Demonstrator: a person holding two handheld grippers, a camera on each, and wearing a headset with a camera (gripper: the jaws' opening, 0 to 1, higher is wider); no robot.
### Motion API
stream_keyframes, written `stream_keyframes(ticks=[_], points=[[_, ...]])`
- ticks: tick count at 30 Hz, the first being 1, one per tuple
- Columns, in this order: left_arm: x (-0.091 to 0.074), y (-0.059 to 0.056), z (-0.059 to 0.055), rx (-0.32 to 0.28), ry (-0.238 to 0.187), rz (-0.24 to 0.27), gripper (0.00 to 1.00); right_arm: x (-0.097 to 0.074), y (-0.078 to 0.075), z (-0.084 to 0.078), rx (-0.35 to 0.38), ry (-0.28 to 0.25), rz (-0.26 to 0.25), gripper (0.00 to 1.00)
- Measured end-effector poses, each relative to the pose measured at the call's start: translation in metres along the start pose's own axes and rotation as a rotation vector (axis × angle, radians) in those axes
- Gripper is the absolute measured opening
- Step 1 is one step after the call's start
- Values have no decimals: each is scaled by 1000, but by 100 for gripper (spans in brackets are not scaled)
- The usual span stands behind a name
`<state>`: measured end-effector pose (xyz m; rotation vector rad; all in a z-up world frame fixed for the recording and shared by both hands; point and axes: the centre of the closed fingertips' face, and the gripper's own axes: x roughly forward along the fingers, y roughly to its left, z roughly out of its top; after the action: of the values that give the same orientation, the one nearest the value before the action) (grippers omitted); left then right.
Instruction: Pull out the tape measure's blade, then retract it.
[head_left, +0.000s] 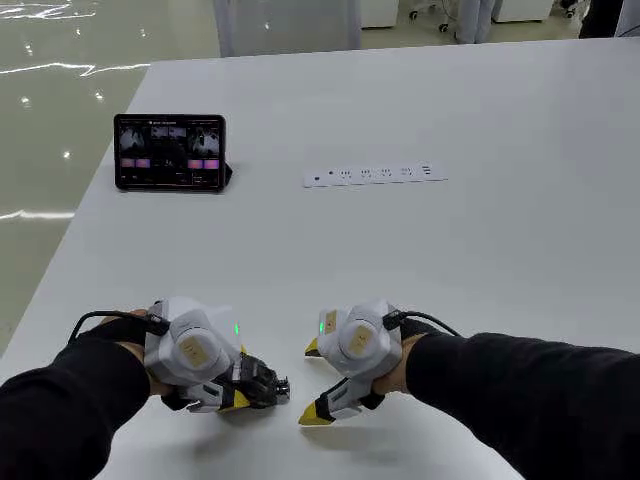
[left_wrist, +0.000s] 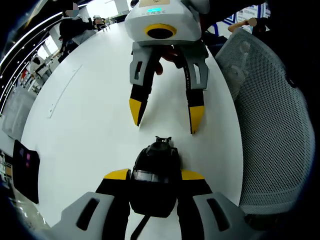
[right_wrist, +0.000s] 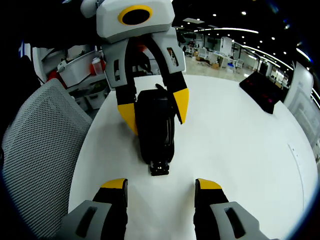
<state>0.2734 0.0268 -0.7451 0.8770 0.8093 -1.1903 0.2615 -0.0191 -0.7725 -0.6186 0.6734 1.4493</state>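
A black tape measure (head_left: 262, 382) lies low on the white table (head_left: 450, 260), clamped between the yellow-tipped jaws of my left gripper (head_left: 246, 381). In the left gripper view the case (left_wrist: 154, 172) fills the jaws, its blade hook (left_wrist: 163, 140) pointing away, blade wound in. My right gripper (head_left: 312, 383) faces it from the right, open, a short gap from the hook. In the right gripper view the tape measure (right_wrist: 156, 127) lies ahead of my right gripper (right_wrist: 160, 184), whose jaws are spread with nothing between them. The left gripper (right_wrist: 154, 107) grips the case from beyond.
A tablet (head_left: 170, 152) with a lit screen stands at the far left of the table. A white power strip (head_left: 375, 174) lies beyond the table's middle. A grey mesh chair (left_wrist: 272, 125) stands by the near edge.
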Motion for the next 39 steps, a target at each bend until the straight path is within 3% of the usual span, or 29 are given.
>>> stream_keyframes(ticks=[6, 14, 16, 30, 35, 39], points=[[0, 0, 0, -2, -3, 3, 31, 13, 1, 11, -41, -6, 7, 38], [0, -1, 0, -6, -11, 7, 31, 21, 0, 14, -63, -8, 6, 21], [0, 0, 0, -7, -10, 3, 31, 21, 3, 14, -76, -9, 35, 18], [2, 1, 0, -15, -19, 5, 31, 20, -1, 10, -74, 8, 23, 11], [1, 0, 0, -13, -21, 11, 31, 20, -1, 10, -43, 17, 9, 11], [1, 0, -1, -11, -22, 4, 31, 20, 0, 10, -71, 22, 13, 10]])
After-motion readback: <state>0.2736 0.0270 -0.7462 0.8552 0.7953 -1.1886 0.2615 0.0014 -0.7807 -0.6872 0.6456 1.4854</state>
